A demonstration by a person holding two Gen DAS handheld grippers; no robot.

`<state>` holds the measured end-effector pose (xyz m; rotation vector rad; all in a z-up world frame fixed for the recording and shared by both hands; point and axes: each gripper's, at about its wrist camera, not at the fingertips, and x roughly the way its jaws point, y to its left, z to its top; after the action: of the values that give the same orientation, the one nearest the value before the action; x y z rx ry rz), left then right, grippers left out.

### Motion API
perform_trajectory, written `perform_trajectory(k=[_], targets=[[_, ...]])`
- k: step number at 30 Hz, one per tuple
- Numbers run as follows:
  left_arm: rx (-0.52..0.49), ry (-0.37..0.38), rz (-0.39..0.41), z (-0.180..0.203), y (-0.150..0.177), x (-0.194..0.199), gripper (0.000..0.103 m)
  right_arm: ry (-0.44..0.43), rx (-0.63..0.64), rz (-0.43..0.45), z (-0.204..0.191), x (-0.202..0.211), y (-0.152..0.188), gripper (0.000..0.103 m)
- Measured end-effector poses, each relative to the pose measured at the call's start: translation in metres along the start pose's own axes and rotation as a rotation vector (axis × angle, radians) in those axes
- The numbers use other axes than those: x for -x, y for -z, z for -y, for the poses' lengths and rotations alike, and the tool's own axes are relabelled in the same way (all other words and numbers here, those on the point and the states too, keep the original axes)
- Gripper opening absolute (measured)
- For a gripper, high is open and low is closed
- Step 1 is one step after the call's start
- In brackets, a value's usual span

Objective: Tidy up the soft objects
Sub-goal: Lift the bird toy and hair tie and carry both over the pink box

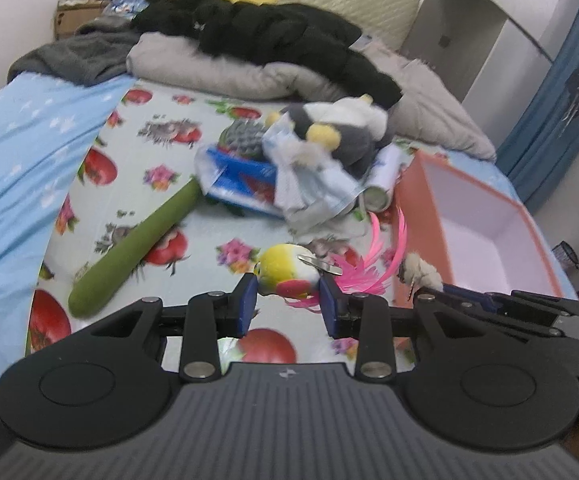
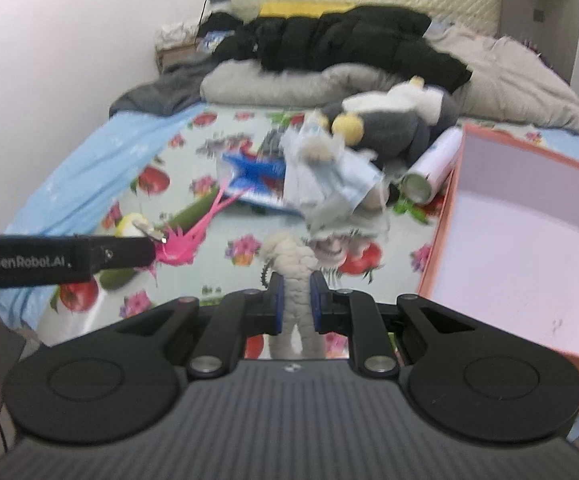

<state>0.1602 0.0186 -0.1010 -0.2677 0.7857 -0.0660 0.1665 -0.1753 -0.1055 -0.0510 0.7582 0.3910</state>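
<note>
Meanwhile, low in the left wrist frame, the left gripper [image 1: 288, 300] clamps a yellow bird toy [image 1: 287, 270] with pink feathers above the flowered bed [image 1: 177, 136], while the right gripper [image 2: 297, 306] pinches a cream rope toy [image 2: 295, 276] beside the pink box [image 2: 509, 248] at right.

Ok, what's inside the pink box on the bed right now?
The pink box shows only a bare white interior; nothing lies in the part visible. Its near corner is cut off by the right gripper, which is shut on a cream plush toy, so that corner is unseen.
</note>
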Motion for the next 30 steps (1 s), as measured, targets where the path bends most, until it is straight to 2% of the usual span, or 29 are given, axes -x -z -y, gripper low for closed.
perform_trajectory(k=[9, 17, 23, 30], targets=[[-0.041, 0.054, 0.084, 0.036, -0.03, 0.021, 0.039, 0.021, -0.031, 0.13, 0.021, 0.046, -0.03, 0.017], [-0.095, 0.126, 0.132, 0.085, -0.055, 0.019, 0.039, 0.065, -0.059, 0.242, 0.05, 0.08, -0.054, 0.017], [-0.143, 0.178, 0.117, 0.127, -0.066, -0.003, 0.039, 0.118, -0.096, 0.288, 0.084, 0.096, -0.06, 0.017], [-0.202, 0.225, 0.038, 0.175, -0.066, -0.058, 0.039, 0.197, -0.169, 0.263, 0.137, 0.092, -0.051, 0.017]])
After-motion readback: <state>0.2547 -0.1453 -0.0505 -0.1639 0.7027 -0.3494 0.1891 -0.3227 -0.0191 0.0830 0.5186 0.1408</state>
